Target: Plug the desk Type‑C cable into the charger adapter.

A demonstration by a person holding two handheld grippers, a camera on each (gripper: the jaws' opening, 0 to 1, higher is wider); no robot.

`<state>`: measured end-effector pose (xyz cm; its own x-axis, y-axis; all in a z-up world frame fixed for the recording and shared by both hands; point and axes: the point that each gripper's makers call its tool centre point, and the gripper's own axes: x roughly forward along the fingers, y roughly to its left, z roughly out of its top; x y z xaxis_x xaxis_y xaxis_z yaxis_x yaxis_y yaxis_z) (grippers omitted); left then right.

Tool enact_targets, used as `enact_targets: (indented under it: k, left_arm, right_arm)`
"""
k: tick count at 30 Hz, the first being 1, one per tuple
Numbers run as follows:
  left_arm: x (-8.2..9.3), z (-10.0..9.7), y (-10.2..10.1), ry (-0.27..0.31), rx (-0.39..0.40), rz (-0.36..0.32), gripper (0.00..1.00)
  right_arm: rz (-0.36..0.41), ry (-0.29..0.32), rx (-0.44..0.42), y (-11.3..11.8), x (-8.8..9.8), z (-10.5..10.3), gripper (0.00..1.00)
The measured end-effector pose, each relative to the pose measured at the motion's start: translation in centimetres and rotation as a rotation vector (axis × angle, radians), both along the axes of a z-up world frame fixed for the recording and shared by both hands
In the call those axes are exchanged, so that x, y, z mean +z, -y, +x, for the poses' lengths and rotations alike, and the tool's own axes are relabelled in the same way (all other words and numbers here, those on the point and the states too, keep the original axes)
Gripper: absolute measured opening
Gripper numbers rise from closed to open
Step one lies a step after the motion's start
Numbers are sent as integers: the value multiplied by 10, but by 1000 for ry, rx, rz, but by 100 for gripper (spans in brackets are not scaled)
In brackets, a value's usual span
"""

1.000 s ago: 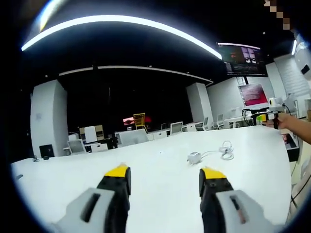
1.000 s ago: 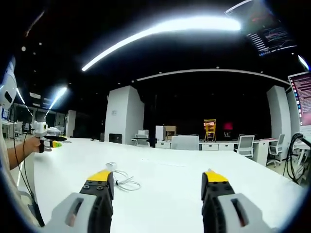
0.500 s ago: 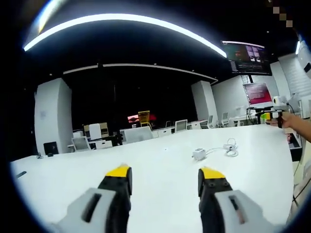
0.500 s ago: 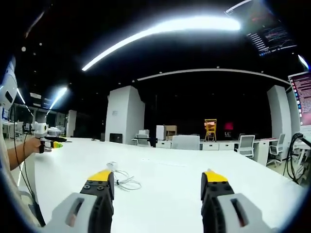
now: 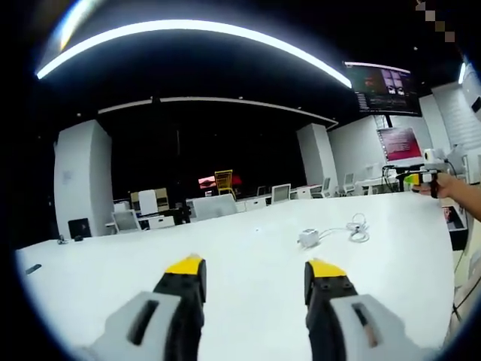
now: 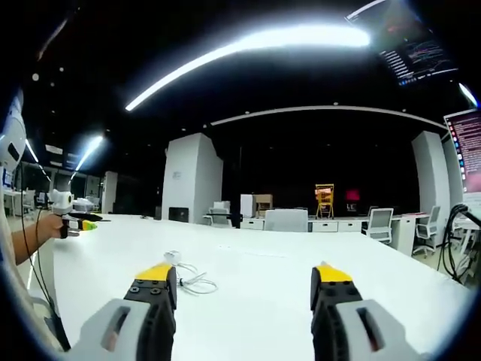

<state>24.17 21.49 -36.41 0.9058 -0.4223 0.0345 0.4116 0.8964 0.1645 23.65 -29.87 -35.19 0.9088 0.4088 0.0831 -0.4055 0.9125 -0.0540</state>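
White charger adapter [image 5: 308, 238] with coiled Type-C cable [image 5: 355, 228] lying on the white counter [image 5: 248, 256] toward its right edge, well ahead of the left tool [image 5: 253, 272], jaws wide and empty, right tool [image 6: 244, 280] likewise wide, holding nothing, cable beside its left jaw

The left claw [image 5: 250, 272] is held level with its jaws spread wide and nothing between them. The right claw [image 6: 244, 280] is likewise parted and empty, held level.
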Motion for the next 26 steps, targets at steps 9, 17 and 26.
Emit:
enact_targets:
  k: [9, 17, 26]
  left_arm:
    - [2, 0, -5, 14, 13, 2, 35]
    - [-1, 0, -5, 2, 14, -3, 39]
    - [-1, 0, -5, -2, 19, -15, 40]
  right_arm:
    - [5, 2, -4, 2, 0, -1, 73]
    - [6, 2, -8, 4, 0, -2, 73]
    - [9, 3, -8, 5, 0, -3, 72]
